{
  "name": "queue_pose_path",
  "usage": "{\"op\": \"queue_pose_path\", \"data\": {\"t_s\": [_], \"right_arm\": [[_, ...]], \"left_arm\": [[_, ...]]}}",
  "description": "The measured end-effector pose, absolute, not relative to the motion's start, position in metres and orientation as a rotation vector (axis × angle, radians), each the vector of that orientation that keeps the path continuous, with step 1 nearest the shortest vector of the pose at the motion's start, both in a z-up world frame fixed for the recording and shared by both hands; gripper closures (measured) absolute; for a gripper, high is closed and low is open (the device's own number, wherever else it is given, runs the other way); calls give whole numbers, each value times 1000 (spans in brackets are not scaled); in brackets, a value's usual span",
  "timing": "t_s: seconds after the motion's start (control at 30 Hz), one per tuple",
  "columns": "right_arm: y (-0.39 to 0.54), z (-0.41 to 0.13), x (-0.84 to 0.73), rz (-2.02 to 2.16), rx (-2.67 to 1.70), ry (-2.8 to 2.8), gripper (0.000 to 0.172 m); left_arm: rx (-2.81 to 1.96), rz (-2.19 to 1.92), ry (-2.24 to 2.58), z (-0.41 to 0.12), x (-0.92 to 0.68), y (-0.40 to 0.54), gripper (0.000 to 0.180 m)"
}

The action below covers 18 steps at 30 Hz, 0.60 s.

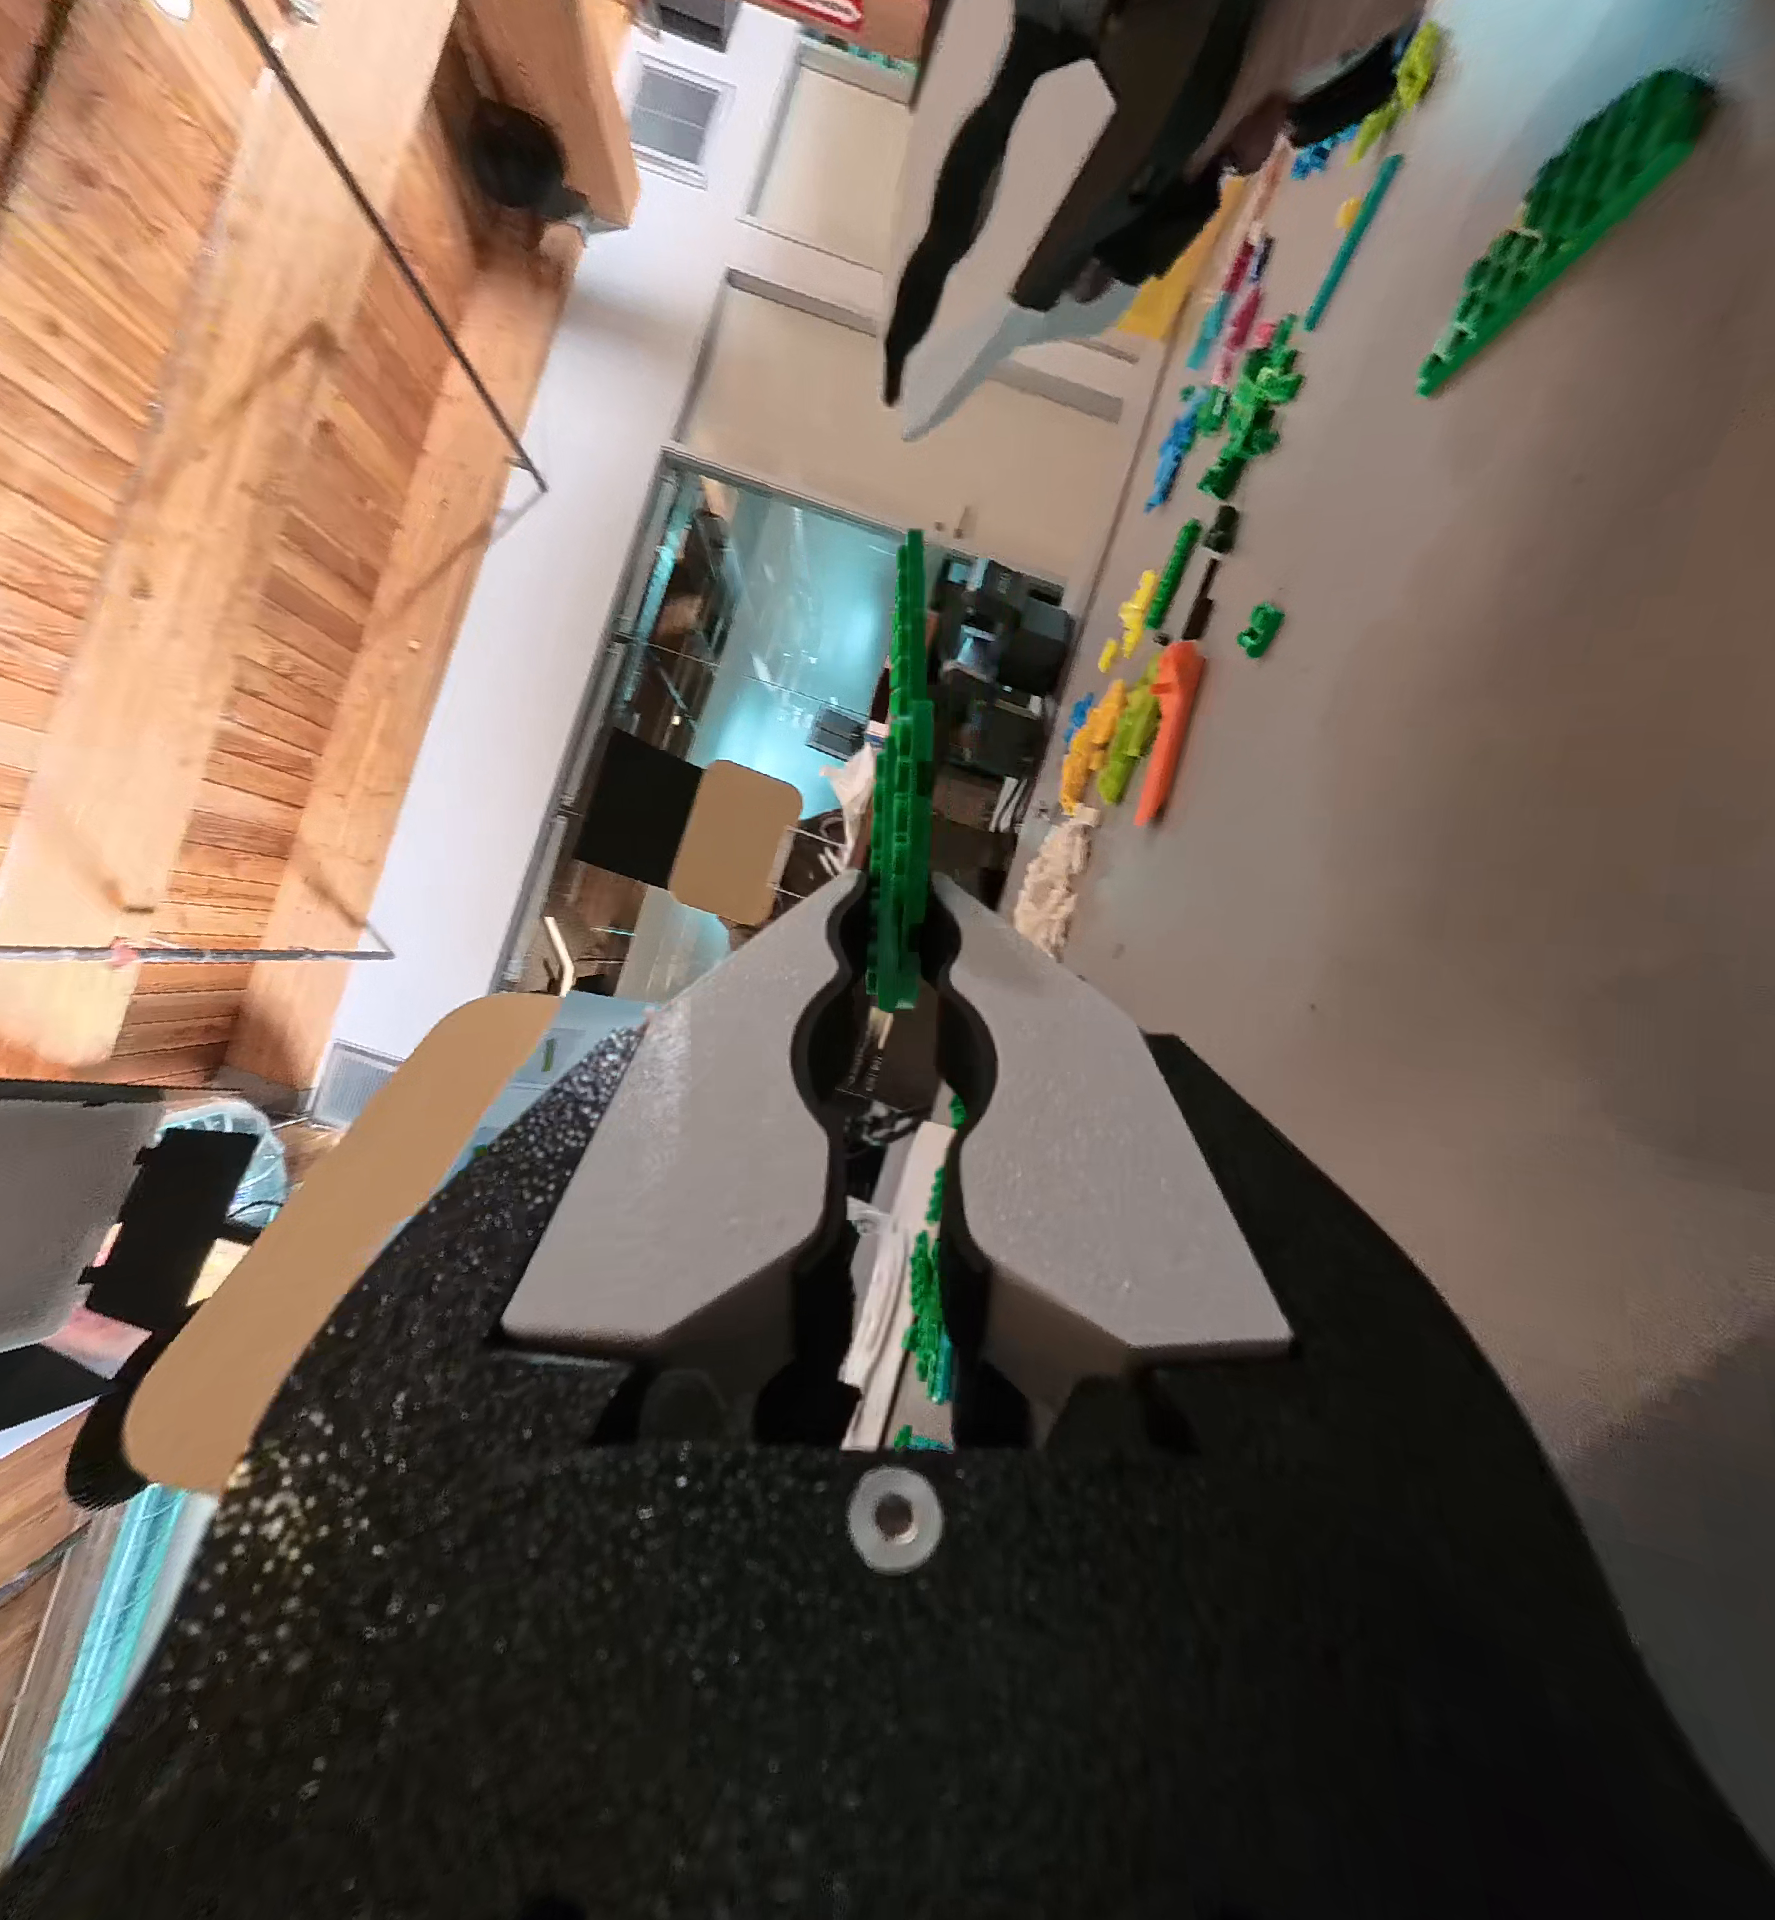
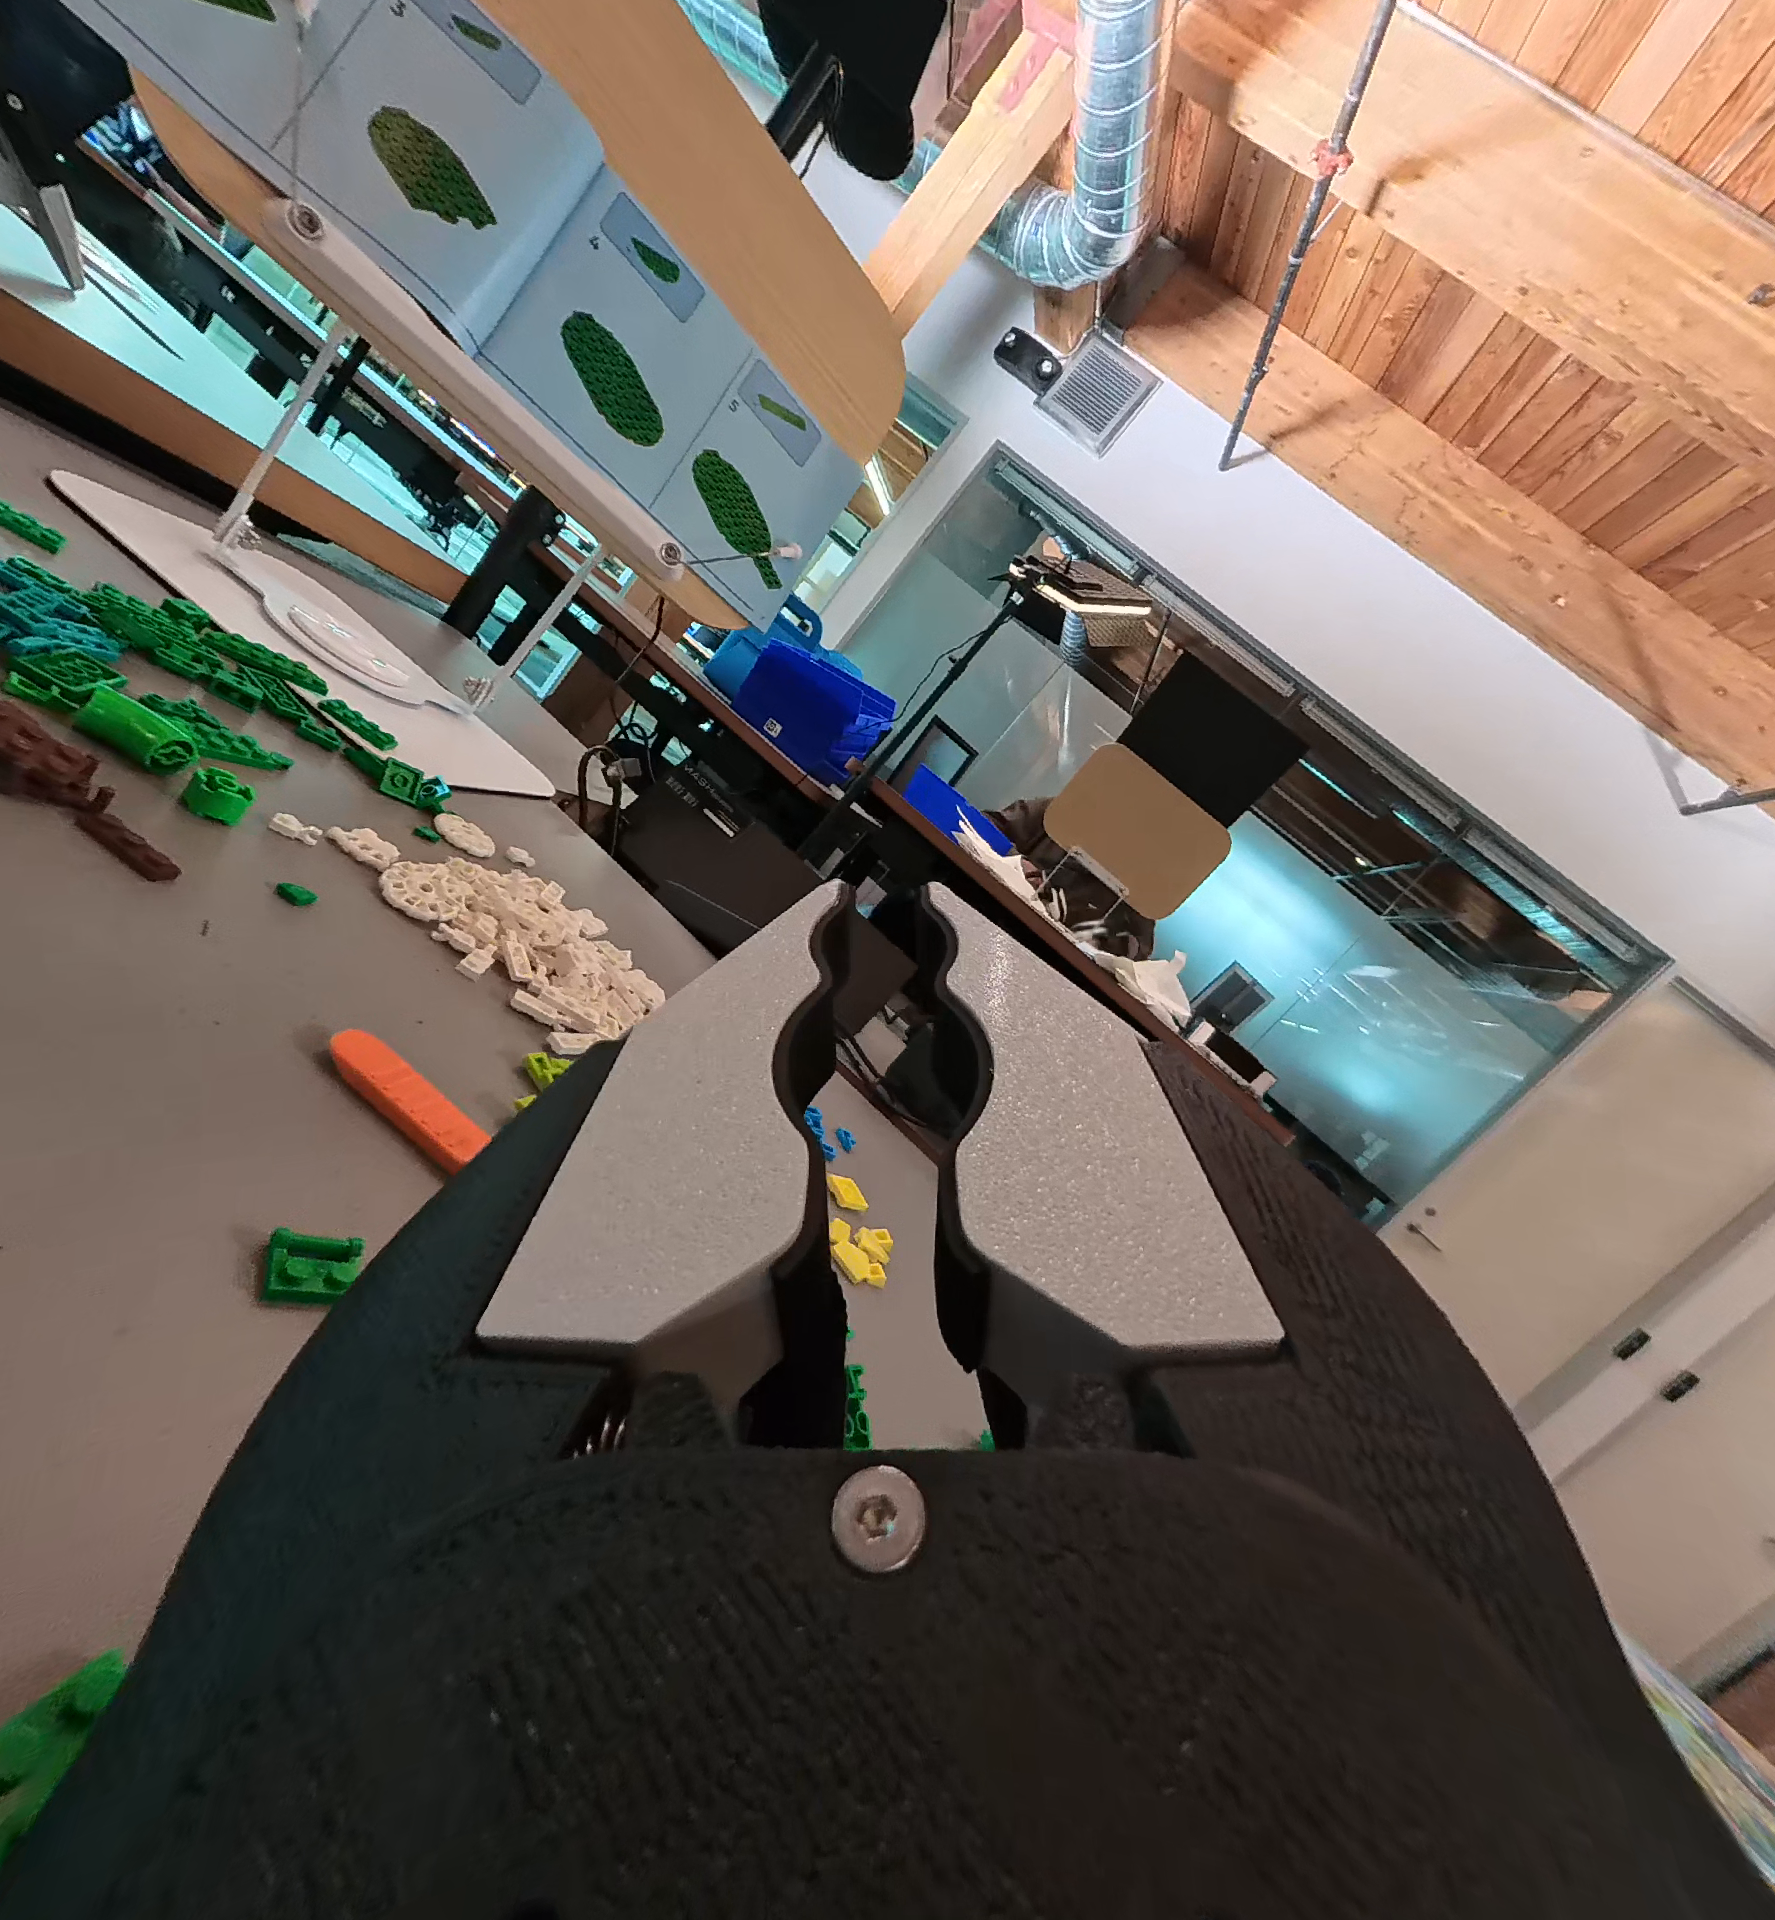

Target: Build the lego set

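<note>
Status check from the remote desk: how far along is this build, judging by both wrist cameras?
Early, it seems. In hand: the left gripper is clamped on a green studded plate, lifted clear of the grey table. The right gripper has nearly closed jaws with nothing between them. Left: piles of green pieces, white pieces and an orange tool lie loose.

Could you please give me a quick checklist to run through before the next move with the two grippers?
1. Left gripper clamped on the green plate: ok.
2. Plate seated deep in the jaws: not ok, held at one end only.
3. Right gripper free of parts: ok, narrow gap, nothing between.
4. Right gripper clear of the white pieces and orange tool: ok.
5. Loose bricks away from the table edge: cannot tell.
</note>
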State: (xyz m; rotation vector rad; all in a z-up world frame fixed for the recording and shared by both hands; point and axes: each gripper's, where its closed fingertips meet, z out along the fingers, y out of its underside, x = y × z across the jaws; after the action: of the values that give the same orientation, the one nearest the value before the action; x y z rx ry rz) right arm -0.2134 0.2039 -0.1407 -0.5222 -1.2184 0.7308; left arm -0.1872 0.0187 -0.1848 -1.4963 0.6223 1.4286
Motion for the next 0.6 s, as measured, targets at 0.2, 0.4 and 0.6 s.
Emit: {"op": "queue_pose_path", "data": {"t_s": [0.2, 0.4, 0.6], "right_arm": [[199, -142, -214, 719, -497, -1236, 163], [198, -143, -214, 728, -494, -1245, 163], [196, -145, -214, 734, -490, -1257, 163]], "left_arm": [[-1495, 1422, 596, -183, -190, 17, 175], [-1517, 1410, 618, -188, -189, 20, 175], [-1526, 1404, 624, -189, -189, 21, 175]]}}
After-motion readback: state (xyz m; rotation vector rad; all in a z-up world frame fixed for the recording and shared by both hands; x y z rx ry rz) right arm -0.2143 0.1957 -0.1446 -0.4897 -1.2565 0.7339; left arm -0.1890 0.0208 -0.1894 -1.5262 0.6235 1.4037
